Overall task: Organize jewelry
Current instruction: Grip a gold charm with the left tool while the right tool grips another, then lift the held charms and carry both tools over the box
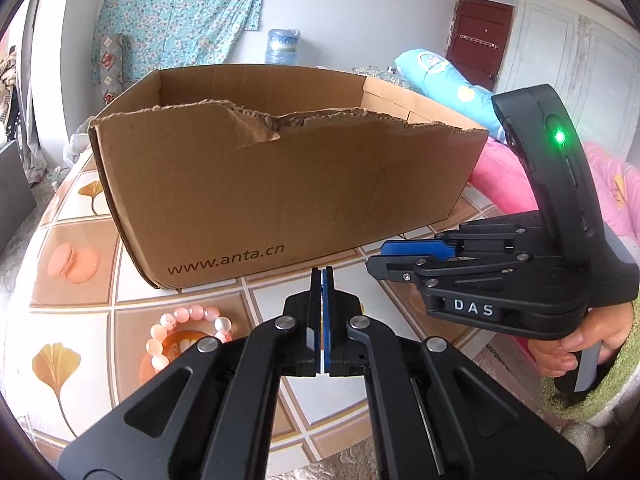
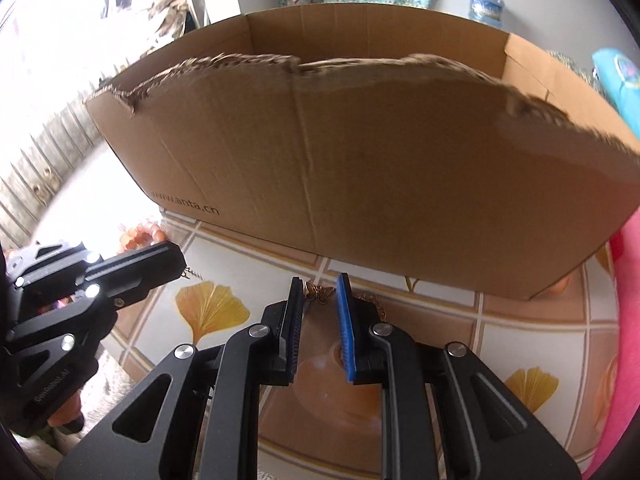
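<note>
Straddling necklace [image 2: 320, 294], right tongs [image 2: 319, 294] ajar

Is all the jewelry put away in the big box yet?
Not yet, from what shows. The pink bead bracelet still lies on the table in front of the cardboard box. The gold chain with a butterfly charm is on the table too, with the right gripper open around it, not pinching it. The left gripper is shut and empty. The inside of the box is hidden, so nothing counts as done.

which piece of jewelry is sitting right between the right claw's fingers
The gold butterfly chain, lying on the table between the right claw's open fingers. The pink bead bracelet lies beside the left claw.
</note>
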`<state>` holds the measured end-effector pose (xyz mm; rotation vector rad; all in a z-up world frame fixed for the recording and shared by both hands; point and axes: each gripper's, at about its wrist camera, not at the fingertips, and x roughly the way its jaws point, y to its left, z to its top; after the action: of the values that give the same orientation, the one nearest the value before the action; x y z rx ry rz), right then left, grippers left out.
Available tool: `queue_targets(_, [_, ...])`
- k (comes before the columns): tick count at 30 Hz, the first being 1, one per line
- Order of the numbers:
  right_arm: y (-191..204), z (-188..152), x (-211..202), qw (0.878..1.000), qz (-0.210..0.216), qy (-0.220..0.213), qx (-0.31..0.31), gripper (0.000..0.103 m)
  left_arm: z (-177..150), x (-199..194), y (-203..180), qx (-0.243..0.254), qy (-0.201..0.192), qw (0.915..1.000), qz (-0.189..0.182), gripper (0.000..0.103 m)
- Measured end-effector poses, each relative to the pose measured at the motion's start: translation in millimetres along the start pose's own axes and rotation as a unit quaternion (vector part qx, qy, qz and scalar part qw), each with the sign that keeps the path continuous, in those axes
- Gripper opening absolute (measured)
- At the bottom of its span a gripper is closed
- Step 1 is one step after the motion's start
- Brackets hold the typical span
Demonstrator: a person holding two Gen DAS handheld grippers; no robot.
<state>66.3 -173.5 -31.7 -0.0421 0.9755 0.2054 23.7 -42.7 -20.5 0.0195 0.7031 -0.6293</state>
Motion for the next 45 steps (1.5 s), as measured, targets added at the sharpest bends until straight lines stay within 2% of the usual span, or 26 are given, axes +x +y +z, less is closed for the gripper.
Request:
queue_targets(5, [13, 4, 3, 1.000, -0.011, 0.007, -0.010, 0.015, -2, 2, 4, -0.018, -0.005, 0.9996, -0.022, 0.000])
queue_targets(6, [16, 6, 3, 1.000, -0.011, 0.010, -0.010, 0.010, -3, 2, 4, -0.019, -0.005, 0.9995, -0.026, 0.000])
queue_targets(10, [21, 11, 1, 1.000, -0.020, 0.019, -0.009, 0.010, 0, 2, 6, -0.016, -0.007, 0.9990, -0.041, 0.000])
queue_targets(19, [-2, 17, 5, 0.998, -0.005, 0.026, 0.055, 0.009, 5, 7, 19, -0.013, 0.005, 0.9977, -0.066, 0.000])
queue_targets(25, [-11, 24, -8, 0.997, 0.015, 0.017, 0.074, 0.009, 10, 9, 22, -0.006, 0.012, 0.9973, -0.072, 0.000])
queue_targets(32, [-19, 15, -25, 0.995, 0.034, 0.008, 0.095, 0.009, 14, 6, 15, 0.006, 0.013, 0.9969, -0.077, 0.000])
queue_targets(41, [-13, 1, -55, 0.993, 0.054, -0.027, 0.100, 0.009, 14, -11, 2, 0.004, -0.014, 0.9974, -0.071, 0.000])
queue_targets(45, [-8, -3, -77, 0.994, 0.062, -0.047, 0.082, 0.009, 16, -29, -7, 0.004, -0.031, 0.9972, -0.069, 0.000])
